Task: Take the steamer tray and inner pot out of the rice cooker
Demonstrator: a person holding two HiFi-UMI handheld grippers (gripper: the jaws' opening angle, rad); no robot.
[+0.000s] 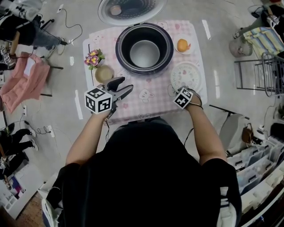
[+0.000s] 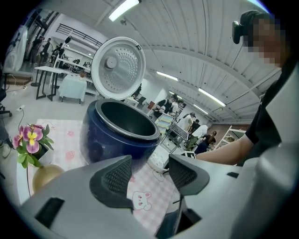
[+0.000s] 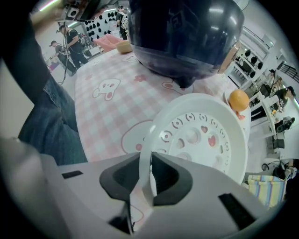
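The dark blue rice cooker (image 1: 144,48) stands open at the back of the table, its lid (image 1: 131,9) swung away from me, and the metal inner pot (image 1: 144,53) sits inside. In the left gripper view the cooker (image 2: 119,133) rises just beyond the jaws. The white perforated steamer tray (image 1: 185,75) lies on the tablecloth to the cooker's right. My right gripper (image 1: 179,91) points straight down at the tray's near edge. The right gripper (image 3: 150,175) has its pads against both sides of the tray (image 3: 205,140) rim. My left gripper (image 1: 126,86) hovers open and empty before the cooker, jaws (image 2: 149,175) well apart.
An orange (image 1: 183,45) rests on a small plate behind the tray. A pot of flowers (image 1: 93,58) and a tan bowl (image 1: 104,73) stand left of the cooker. The pink checked cloth (image 1: 151,99) covers a small table. Racks and clutter surround it on the floor.
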